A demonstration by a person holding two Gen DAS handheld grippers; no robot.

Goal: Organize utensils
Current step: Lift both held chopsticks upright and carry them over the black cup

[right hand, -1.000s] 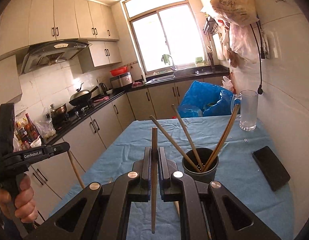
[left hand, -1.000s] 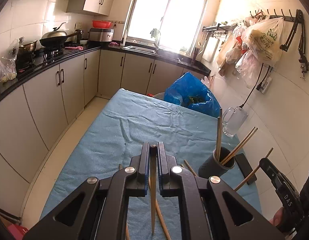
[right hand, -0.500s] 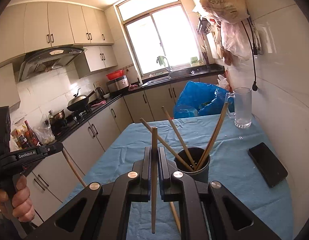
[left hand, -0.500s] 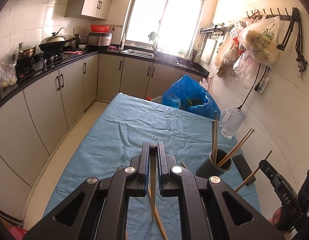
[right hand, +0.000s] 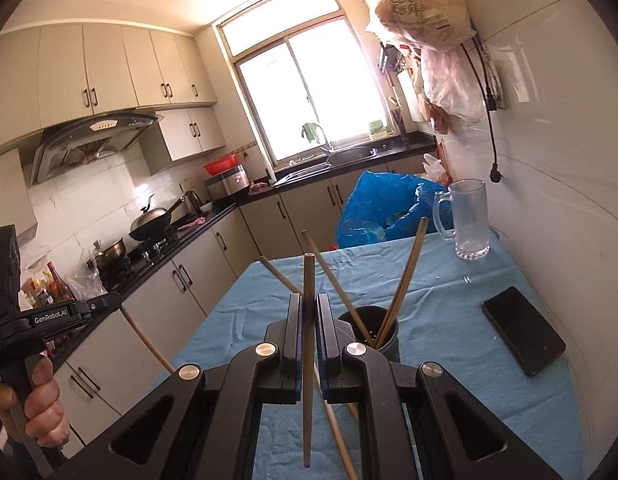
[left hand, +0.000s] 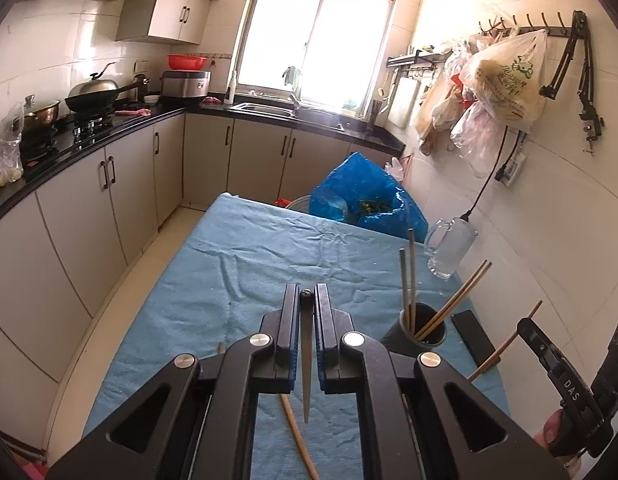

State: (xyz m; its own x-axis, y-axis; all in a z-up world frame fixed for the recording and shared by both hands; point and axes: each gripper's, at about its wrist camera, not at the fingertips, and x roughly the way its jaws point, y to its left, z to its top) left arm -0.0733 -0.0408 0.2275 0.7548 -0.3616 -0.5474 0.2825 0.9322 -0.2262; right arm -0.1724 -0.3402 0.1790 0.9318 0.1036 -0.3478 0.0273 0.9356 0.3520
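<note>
A dark round utensil holder (left hand: pixel 415 330) stands on the blue-cloth table (left hand: pixel 249 264) and holds several wooden chopsticks; it also shows in the right wrist view (right hand: pixel 383 334). My left gripper (left hand: pixel 306 300) is shut on a wooden chopstick (left hand: pixel 306 364), held above the table, left of the holder. My right gripper (right hand: pixel 307 302) is shut on another chopstick (right hand: pixel 307 344), just left of and above the holder. A loose chopstick (left hand: pixel 297 436) lies on the cloth below the left gripper. Each gripper shows at the edge of the other's view (left hand: pixel 565 384) (right hand: pixel 49 316).
A black phone (right hand: pixel 523 332) lies on the cloth right of the holder. A glass mug (right hand: pixel 467 220) stands at the far right by the wall. A blue plastic bag (left hand: pixel 365 200) sits beyond the table's far end. Kitchen cabinets run along the left.
Both grippers have risen and tilted a little, each still holding its chopstick. The holder sits lower and nearer the right gripper's jaws than before.
</note>
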